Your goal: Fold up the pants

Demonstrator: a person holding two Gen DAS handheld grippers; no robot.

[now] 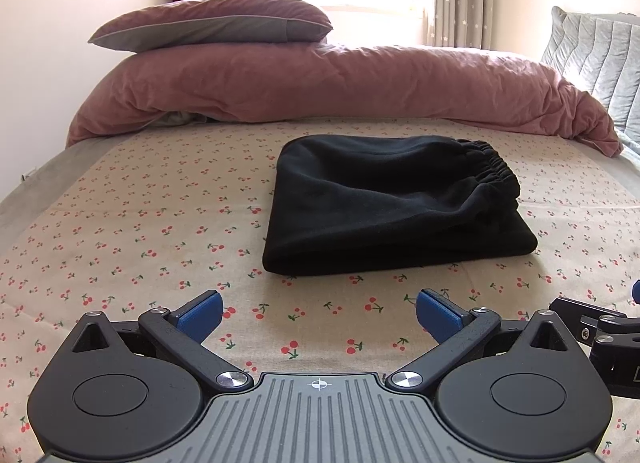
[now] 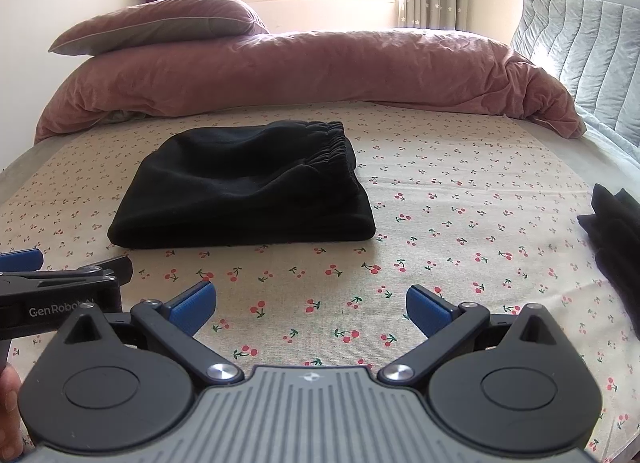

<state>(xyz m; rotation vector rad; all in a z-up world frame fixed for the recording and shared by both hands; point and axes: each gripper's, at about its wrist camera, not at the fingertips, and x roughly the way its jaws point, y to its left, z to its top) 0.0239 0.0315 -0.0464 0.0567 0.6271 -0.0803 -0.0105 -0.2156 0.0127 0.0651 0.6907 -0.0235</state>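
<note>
Black pants [image 1: 384, 203] lie folded into a compact rectangle on the cherry-print sheet [image 1: 140, 223], elastic waistband on top at the right. They also show in the right wrist view [image 2: 244, 191], left of centre. My left gripper [image 1: 319, 313] is open and empty, just short of the pants' near edge. My right gripper [image 2: 310, 307] is open and empty, near and right of the pants. The left gripper's side [image 2: 60, 287] shows at the left of the right wrist view.
A pink duvet [image 1: 320, 83] and pillow [image 1: 216, 23] lie across the far side of the bed. A grey quilted cushion [image 2: 580, 43] stands at the far right. Another pile of black cloth [image 2: 616, 239] lies at the right edge.
</note>
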